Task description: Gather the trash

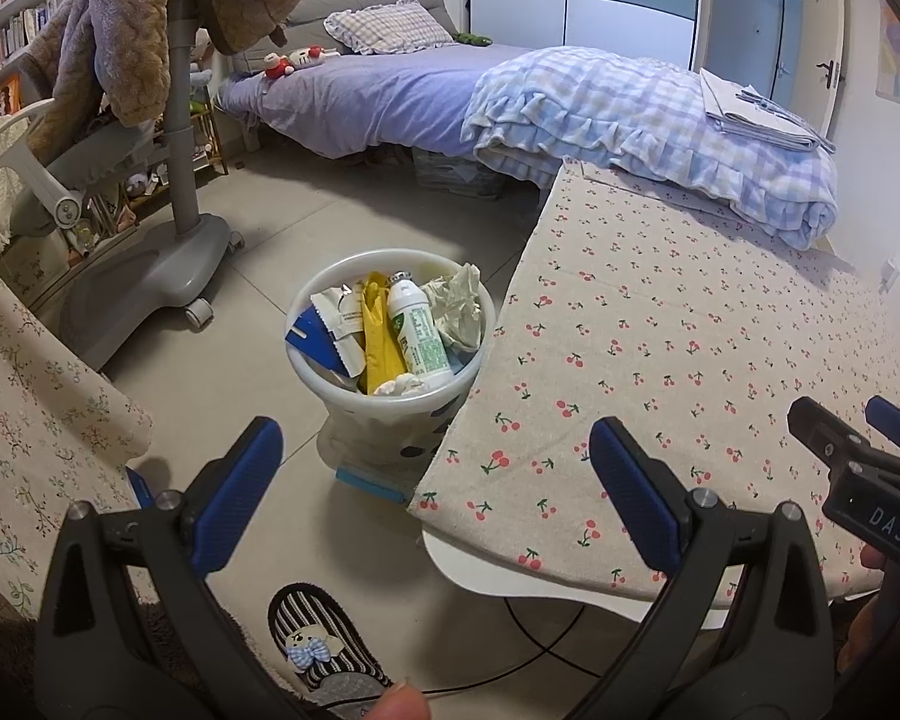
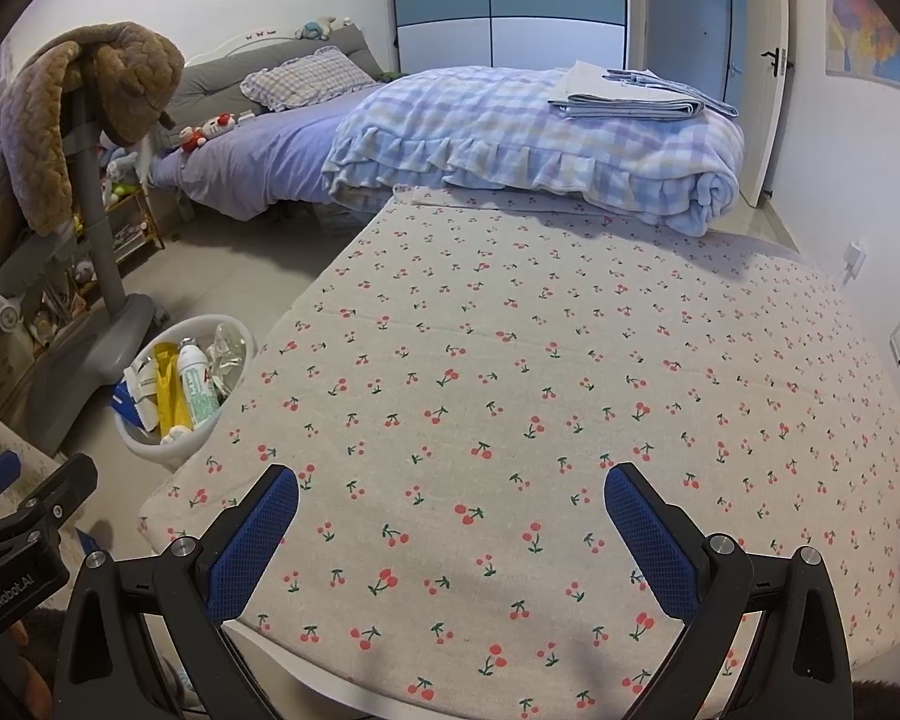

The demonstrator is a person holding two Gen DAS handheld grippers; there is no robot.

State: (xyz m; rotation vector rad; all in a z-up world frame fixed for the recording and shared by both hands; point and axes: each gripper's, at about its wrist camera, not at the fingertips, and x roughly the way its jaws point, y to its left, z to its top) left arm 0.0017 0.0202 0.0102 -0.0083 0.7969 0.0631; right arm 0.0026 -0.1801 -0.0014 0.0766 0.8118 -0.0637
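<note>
A white trash bin [image 1: 354, 414] stands on the floor beside the table's left edge. It holds a white and green bottle [image 1: 417, 330], a yellow wrapper [image 1: 378, 336], crumpled paper [image 1: 456, 306] and a blue and white packet [image 1: 330, 342]. My left gripper [image 1: 435, 468] hangs open and empty above the floor, just in front of the bin. The bin [image 2: 150, 450] also shows at the left in the right wrist view. My right gripper [image 2: 450, 510] is open and empty over the cherry-print tablecloth [image 2: 510, 372]. The right gripper's fingers [image 1: 897, 414] show at the far right of the left wrist view.
A grey wheeled chair [image 1: 168, 252] draped with a brown plush blanket [image 1: 126, 24] stands left of the bin. A bed [image 1: 390, 84] with a checked blanket [image 1: 660, 114] lies behind the table. A striped slipper [image 1: 324, 642] and a black cable [image 1: 540, 648] are on the floor below.
</note>
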